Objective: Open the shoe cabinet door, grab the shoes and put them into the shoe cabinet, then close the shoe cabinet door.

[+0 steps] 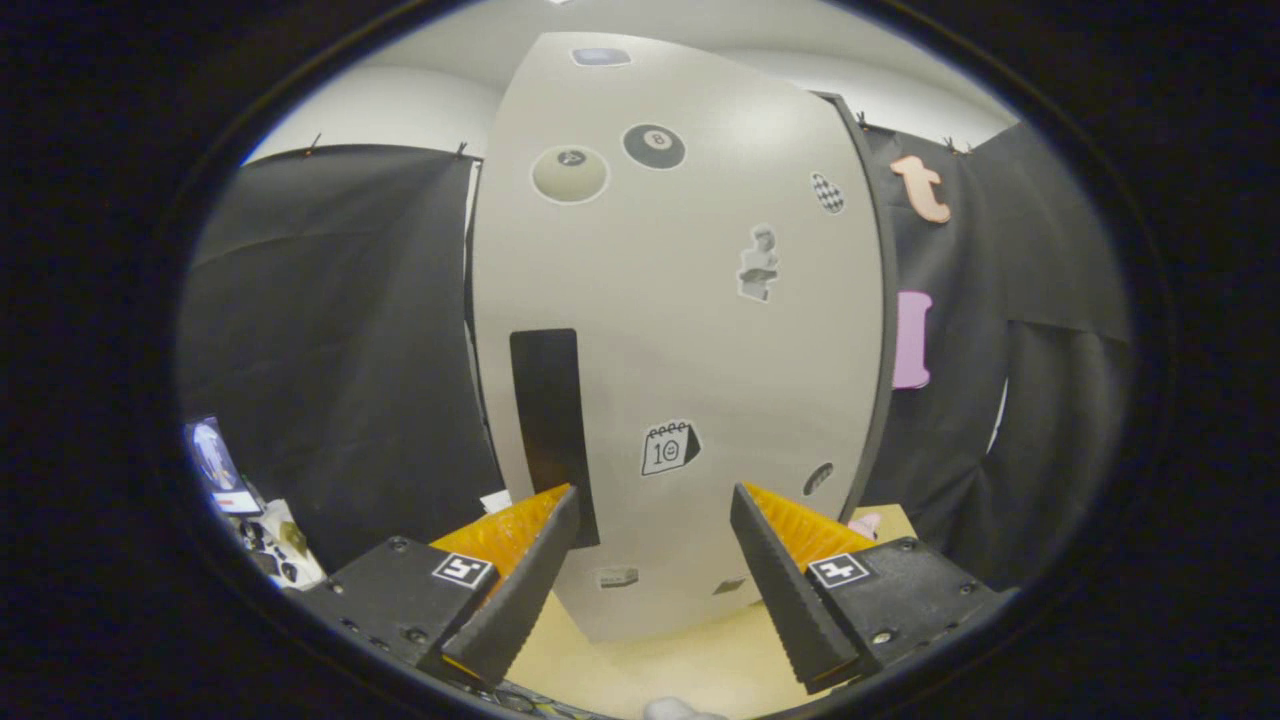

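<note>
Gripper [655, 500]: hand-held, two fingers spread wide apart, nothing between them; released.

Shoe cabinet door [700, 330]: pale panel straight ahead of the fingers, standing upright, its long axis vertical. It appears shut against the cabinet, though a slight gap cannot be ruled out. A shut door would fit shoes not yet stowed or shoes already inside, so no stage is assigned.

Handle [552, 430]: dark vertical strip on the door, lying just beyond the left fingertip, well off the line midway between the fingers. Its long axis runs up and down, across the line joining the fingertips. Judgement: any grasp of it would need the gripper shifted leftward until the strip sits between the fingers.

Stickers: calendar sticker [670, 448] ahead between the fingers; billiard-ball sticker [654, 146] high above; several smaller ones scattered over the panel.

Table [690, 665]: light surface below the fingers, running up to the door's foot.

Clutter [262, 530]: small items and a lit screen far to the left of the left finger, apart from the door.

Obstructions between fingers and handle: none visible. Shoes: whereabouts cannot be told.
</note>
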Tool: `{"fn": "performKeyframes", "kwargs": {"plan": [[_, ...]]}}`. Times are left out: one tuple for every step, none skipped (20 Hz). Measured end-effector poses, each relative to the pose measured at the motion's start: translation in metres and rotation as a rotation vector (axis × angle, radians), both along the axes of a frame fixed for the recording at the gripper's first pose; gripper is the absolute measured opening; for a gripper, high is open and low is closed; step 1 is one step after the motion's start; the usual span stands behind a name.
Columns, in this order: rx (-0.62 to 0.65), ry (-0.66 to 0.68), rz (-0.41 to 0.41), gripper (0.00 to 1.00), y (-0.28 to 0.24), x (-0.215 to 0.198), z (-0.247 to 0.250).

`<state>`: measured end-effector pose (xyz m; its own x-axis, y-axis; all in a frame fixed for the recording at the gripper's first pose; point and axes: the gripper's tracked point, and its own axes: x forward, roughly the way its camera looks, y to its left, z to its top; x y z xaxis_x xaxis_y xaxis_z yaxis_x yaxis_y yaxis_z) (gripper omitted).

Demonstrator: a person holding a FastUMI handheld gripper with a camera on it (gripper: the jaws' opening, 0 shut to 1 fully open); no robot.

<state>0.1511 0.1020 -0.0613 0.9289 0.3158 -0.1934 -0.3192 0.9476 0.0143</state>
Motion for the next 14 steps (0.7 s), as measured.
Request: {"fn": "performKeyframes", "kwargs": {"plan": [[0.003, -0.009, -0.012, 1.0, 0.0, 0.001, 0.003], [0.012, -0.021, -0.021, 1.0, 0.002, 0.0, 0.005], [0.014, -0.028, -0.032, 1.0, 0.001, -0.001, 0.008], [0.008, -0.037, -0.047, 1.0, -0.003, -0.003, 0.01], [0.002, -0.048, -0.065, 1.0, -0.008, -0.006, 0.011], [0.001, -0.057, -0.083, 1.0, -0.013, -0.009, 0.013], [0.004, -0.06, -0.09, 1.0, -0.015, -0.011, 0.015], [0.008, -0.064, -0.103, 1.0, -0.019, -0.015, 0.019], [0.013, -0.069, -0.112, 1.0, -0.023, -0.021, 0.022], [0.015, -0.075, -0.124, 1.0, -0.027, -0.028, 0.026], [0.016, -0.085, -0.139, 1.0, -0.033, -0.036, 0.03], [0.014, -0.092, -0.151, 1.0, -0.038, -0.042, 0.034], [0.013, -0.108, -0.166, 1.0, -0.044, -0.052, 0.039], [0.009, -0.12, -0.186, 0.99, -0.052, -0.062, 0.045]]}}
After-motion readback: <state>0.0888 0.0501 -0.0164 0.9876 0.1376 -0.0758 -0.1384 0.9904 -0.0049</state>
